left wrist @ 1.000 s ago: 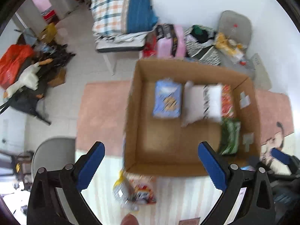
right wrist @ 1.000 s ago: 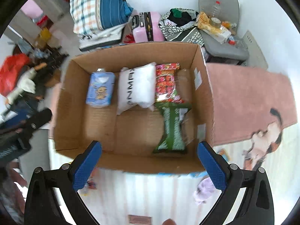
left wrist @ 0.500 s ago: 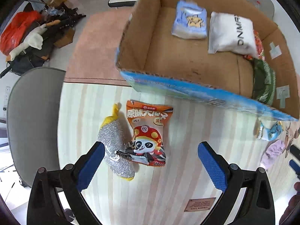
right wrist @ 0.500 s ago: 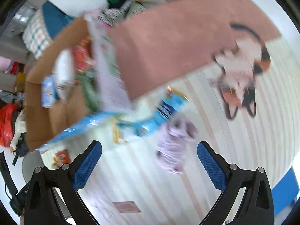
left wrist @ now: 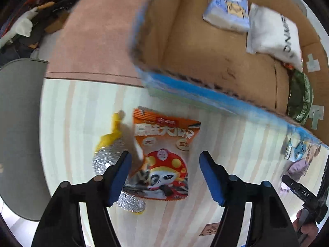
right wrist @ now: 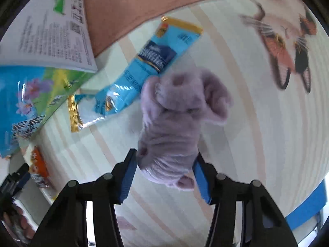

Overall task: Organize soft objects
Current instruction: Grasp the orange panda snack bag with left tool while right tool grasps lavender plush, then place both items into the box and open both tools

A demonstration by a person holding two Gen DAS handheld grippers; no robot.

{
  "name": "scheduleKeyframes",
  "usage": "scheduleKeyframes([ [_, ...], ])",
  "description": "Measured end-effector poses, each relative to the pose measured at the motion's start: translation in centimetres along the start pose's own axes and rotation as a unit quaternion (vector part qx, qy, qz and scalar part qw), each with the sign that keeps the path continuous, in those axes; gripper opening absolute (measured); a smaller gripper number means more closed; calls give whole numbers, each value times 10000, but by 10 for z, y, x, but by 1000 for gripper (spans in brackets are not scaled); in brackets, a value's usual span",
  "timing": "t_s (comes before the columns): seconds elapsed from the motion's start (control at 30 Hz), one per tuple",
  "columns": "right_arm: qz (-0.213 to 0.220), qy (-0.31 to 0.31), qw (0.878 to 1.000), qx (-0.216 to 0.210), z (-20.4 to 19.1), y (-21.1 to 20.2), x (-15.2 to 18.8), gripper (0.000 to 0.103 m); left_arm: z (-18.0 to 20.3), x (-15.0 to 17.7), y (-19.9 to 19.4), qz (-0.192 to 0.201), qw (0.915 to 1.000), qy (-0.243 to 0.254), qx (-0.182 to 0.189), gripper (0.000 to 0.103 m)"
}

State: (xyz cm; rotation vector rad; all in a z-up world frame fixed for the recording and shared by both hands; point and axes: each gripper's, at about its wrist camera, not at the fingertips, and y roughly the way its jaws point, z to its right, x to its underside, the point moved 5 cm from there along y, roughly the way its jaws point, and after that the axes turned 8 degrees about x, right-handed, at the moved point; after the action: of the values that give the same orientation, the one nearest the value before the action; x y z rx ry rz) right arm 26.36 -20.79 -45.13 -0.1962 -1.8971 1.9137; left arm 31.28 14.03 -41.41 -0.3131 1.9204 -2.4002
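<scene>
An orange snack bag with a panda [left wrist: 164, 156] lies on the striped tabletop, partly over a silver and yellow pouch [left wrist: 111, 158]. My left gripper [left wrist: 165, 175] is open, its blue fingers on either side of the bag's lower half. In the right wrist view a lilac plush toy [right wrist: 176, 119] lies on the table beside a blue packet [right wrist: 139, 70]. My right gripper [right wrist: 164, 177] has its fingers close against the plush's lower end on both sides. The cardboard box [left wrist: 205, 57] holds a light blue pack [left wrist: 226, 14], a white pouch [left wrist: 273, 33] and a green bag [left wrist: 300, 94].
The box's printed outer wall [right wrist: 30, 47] stands at the left of the right wrist view. A pink rug with a cat picture [right wrist: 283, 33] lies beyond the table. A grey chair [left wrist: 18, 123] stands at the table's left edge. Clutter [left wrist: 30, 18] lies on the floor.
Both grippers have dropped from over the box towards the table. The left has narrowed around the orange snack bag. The right has closed in on the lilac plush.
</scene>
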Motion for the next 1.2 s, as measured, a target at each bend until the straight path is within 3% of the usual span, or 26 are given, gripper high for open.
scheduleKeyframes([
  [0.1,41,-187,9997,159,-7,-1,4,46,0,2,20,-218,9997,4,-98,66],
  [0.17,11,-268,9996,104,-11,-1,8,46,-1,7,28,-289,9995,-4,-112,45],
  [0.53,82,-826,9965,-64,-22,-19,50,43,7,62,3,90,9999,-43,137,36],
  [0.8,205,-1514,9859,-687,-65,-78,79,43,66,124,-58,454,9946,480,801,36],
  [0.93,455,-1825,9765,-1053,-84,-131,79,43,96,99,-117,921,9850,772,1241,35],
  [1.0,697,-1932,9711,-1218,-95,-165,72,43,102,69,-144,1111,9808,886,1335,35],
  [1.2,1256,-2109,9607,-1294,-133,-226,27,43,130,-11,-158,1075,9797,876,1449,35],
])
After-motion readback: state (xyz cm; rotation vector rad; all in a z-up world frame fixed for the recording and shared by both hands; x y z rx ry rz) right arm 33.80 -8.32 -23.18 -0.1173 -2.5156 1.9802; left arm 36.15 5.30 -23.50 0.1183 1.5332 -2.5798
